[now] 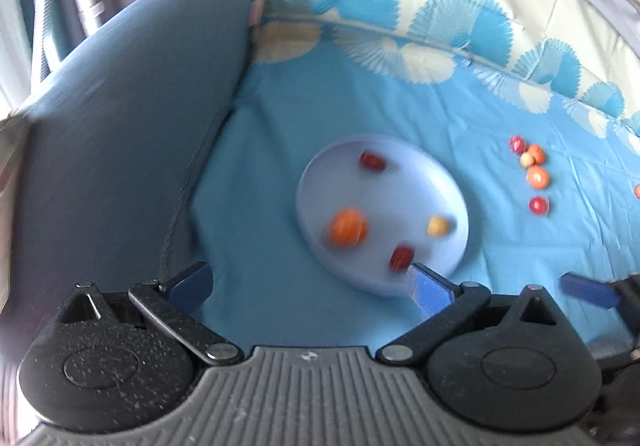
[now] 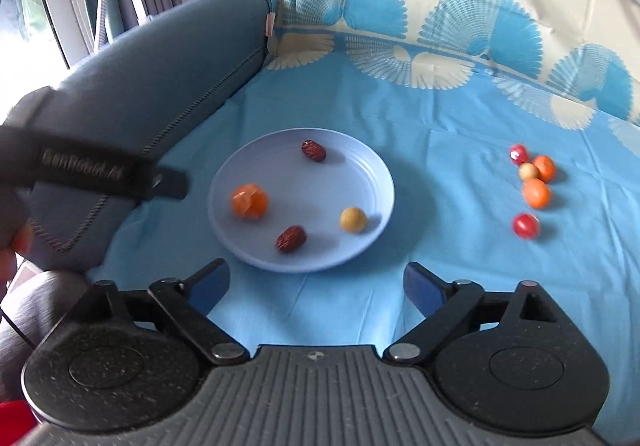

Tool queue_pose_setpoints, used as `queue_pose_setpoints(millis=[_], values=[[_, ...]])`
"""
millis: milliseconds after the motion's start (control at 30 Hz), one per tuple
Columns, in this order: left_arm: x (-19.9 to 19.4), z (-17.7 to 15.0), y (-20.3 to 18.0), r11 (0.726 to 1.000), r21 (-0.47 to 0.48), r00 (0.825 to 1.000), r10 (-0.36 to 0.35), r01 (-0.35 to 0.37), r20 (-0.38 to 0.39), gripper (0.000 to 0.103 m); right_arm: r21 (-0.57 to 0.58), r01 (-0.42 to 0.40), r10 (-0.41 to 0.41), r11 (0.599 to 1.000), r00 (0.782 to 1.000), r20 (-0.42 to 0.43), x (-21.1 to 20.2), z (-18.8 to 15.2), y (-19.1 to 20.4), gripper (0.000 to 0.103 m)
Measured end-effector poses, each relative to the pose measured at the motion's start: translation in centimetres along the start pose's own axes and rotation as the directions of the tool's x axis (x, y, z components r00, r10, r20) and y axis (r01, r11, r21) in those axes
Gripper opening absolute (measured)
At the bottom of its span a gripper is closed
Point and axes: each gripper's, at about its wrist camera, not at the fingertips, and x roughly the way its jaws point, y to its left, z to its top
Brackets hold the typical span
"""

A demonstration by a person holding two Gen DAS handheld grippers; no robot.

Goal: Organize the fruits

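In the left wrist view, we see our left claw [image 1: 310, 288] spread wide with nothing between its blue fingers [image 1: 430, 292]. Just past the right finger sits a pale blue plate [image 1: 440, 182] on the blue cloth [image 1: 280, 166]. This picture is smeared, so the small fruits look fuzzy. On the plate an orange fruit [image 1: 347, 228] lies straight ahead of the claw. A dark red date [image 1: 401, 258] lies right by the tip of the right finger, maybe touching it, but we cannot tell. A yellow ball fruit [image 1: 438, 226] sits further right, and a second date [image 1: 372, 161] sits at the far side of the plate. Far off to the right of the claw, a little bunch of red and orange fruits [image 1: 532, 174] rests on the cloth. A grey-blue cushion [image 1: 132, 118] rises to the left of the claw.

In the right wrist view, our right claw [image 2: 316, 288] is also spread wide and holds nothing. The plate [image 2: 352, 166] lies just ahead of it, a bit to the left. On it we see the orange fruit [image 2: 249, 201], one date [image 2: 291, 238] nearest the claw, the yellow ball fruit [image 2: 353, 220], and the other date [image 2: 313, 150] at the back. The fruit bunch [image 2: 532, 186] sits ahead and to the right, well apart from the plate. The left claw's black body [image 2: 92, 170] pokes in from the left, near the cushion [image 2: 160, 86].
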Motion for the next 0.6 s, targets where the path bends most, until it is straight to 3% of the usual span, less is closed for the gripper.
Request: queue_pose_setpoints(millis=[100,233,300,600], values=[[-3.2,-2.3,0.6,1.000,-0.031,1.000,0.002,-0.003,-0.020,0.103,0.042,0.011,-0.011,0.999,1.000,0.012,-3.4,-1.1,0.7,0.099],[-7.0,-4.3,0.9,0.999,-0.031,0.999,-0.031,0.031,0.018,0.103,0.091,-0.001,-0.002,0.996,0.999,0.033,-7.2,-2.2,1.8,0.102],[-8.7,-5.2,0.7,0.999,-0.003,0.998,-0.045,0.045,0.048,0.103,0.066,-0.024,0.021,0.998,0.999,0.048,-8.6,-2.6,2.5,0.102],[-14.2,-7.6,-1.0,0.997,0.069,0.982,-0.051,0.039,0.182,0.103,0.017,0.041,-0.043,0.999,0.986,0.163,-14.0,-4.4,4.4,0.102]])
